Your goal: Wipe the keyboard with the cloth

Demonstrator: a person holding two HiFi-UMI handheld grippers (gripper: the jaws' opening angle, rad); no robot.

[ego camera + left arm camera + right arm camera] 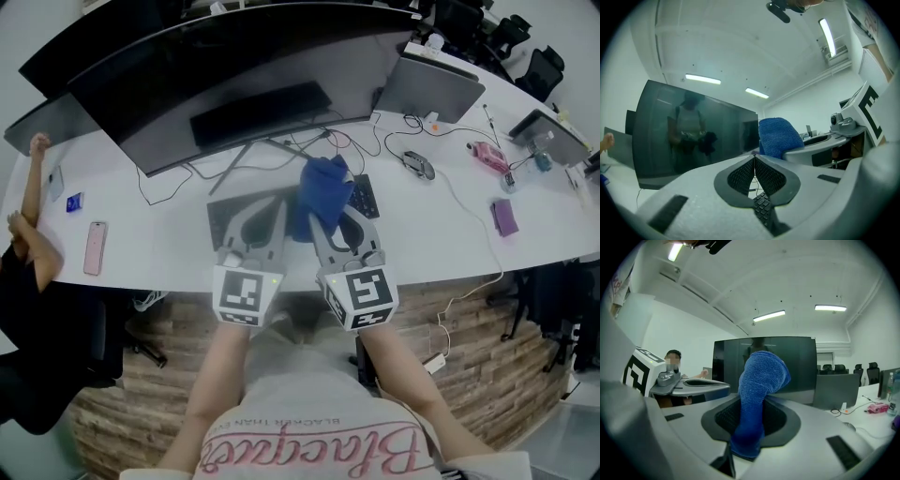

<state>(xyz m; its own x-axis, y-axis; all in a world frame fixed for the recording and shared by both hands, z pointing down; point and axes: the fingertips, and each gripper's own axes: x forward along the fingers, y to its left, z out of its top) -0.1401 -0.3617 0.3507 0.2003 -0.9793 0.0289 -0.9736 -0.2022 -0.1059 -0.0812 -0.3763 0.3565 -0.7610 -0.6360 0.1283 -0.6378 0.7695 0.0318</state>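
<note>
The blue cloth [321, 191] stands bunched up out of my right gripper [325, 219], which is shut on it; in the right gripper view the cloth [758, 394] fills the space between the jaws and rises above them. My left gripper [271, 217] is beside it, shut with nothing held, its mesh pads [741, 175] meeting at the tip. Both grippers hover over the dark keyboard [224, 218], whose right end [365, 195] shows past the cloth. A few keys [762, 206] of the keyboard show under the left jaws.
A wide curved monitor [244, 75] stands behind the keyboard, and a second screen [441, 89] at the right. A mouse [419, 164], cables, a pink phone [95, 247] and a purple object [505, 217] lie on the white desk [159, 234]. A person [23, 248] sits at far left.
</note>
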